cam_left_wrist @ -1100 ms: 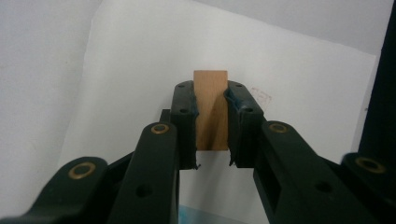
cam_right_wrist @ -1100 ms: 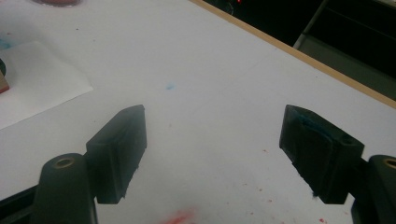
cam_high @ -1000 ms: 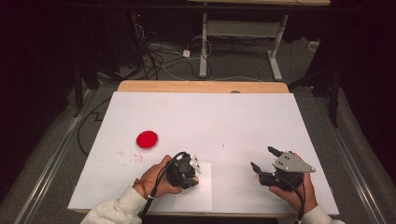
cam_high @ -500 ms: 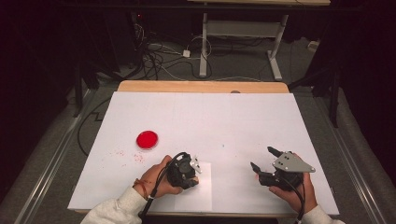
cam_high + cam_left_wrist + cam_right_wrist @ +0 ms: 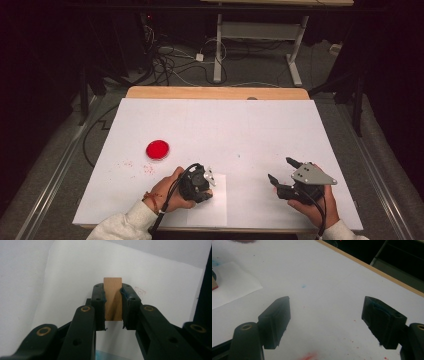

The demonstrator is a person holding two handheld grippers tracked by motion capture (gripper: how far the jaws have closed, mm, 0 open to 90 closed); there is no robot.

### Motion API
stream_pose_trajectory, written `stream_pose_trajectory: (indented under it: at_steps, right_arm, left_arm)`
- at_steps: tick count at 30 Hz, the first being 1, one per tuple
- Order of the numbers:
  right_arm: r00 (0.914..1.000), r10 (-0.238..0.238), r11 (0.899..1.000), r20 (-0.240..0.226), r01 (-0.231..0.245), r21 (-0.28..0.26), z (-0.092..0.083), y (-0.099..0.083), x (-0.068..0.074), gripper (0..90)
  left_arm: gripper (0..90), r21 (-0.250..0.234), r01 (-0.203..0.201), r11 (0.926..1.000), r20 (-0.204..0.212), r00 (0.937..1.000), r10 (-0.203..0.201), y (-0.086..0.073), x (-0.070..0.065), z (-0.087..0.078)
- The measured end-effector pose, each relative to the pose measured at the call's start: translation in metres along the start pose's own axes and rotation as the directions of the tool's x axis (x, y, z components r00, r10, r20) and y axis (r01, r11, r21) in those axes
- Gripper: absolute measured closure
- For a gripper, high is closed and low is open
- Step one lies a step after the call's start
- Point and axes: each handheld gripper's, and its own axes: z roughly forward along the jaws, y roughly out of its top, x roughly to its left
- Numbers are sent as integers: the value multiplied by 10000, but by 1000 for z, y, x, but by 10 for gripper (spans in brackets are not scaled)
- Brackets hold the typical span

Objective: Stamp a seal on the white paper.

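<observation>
My left gripper (image 5: pixel 113 287) is shut on a small wooden block (image 5: pixel 113 305), which stands upright between its pads over a white sheet of paper (image 5: pixel 155 280). In the high view that gripper (image 5: pixel 208 189) points down at the sheet (image 5: pixel 216 207) near the table's front edge. A faint reddish stamped mark (image 5: pixel 140 291) lies on the paper just right of the block. My right gripper (image 5: pixel 282 170) rests at the front right, open and holding nothing (image 5: pixel 327 302). A round red ink pad (image 5: pixel 157 149) sits to the left.
A white cover (image 5: pixel 225 125) is spread over the table, whose wooden edge (image 5: pixel 215 92) shows at the back. Red ink specks (image 5: pixel 136 165) dot the cover near the pad. Beyond the table stand desk legs and cables on the floor.
</observation>
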Motion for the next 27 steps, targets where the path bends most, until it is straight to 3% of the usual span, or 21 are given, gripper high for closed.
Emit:
stream_pose_trajectory:
  at_steps: [14,19,24,27]
  right_arm:
    - [10000,43,10000,40,-42,-36,-2,1,0,235]
    - [10000,29,10000,36,-29,-64,-2,1,0,235]
    - [10000,48,9999,58,-48,-109,-3,2,-1,235]
    - [9999,69,9999,79,-68,-107,-4,1,-2,235]
  left_arm:
    - [737,69,60,10000,-21,10000,-60,1,0,0]
    - [737,171,-28,9998,-254,9997,32,4,-4,-1]
    - [735,-548,170,9984,-63,9998,-174,5,-4,-12]
    - [735,-860,131,9962,-231,9996,-151,5,-5,-23]
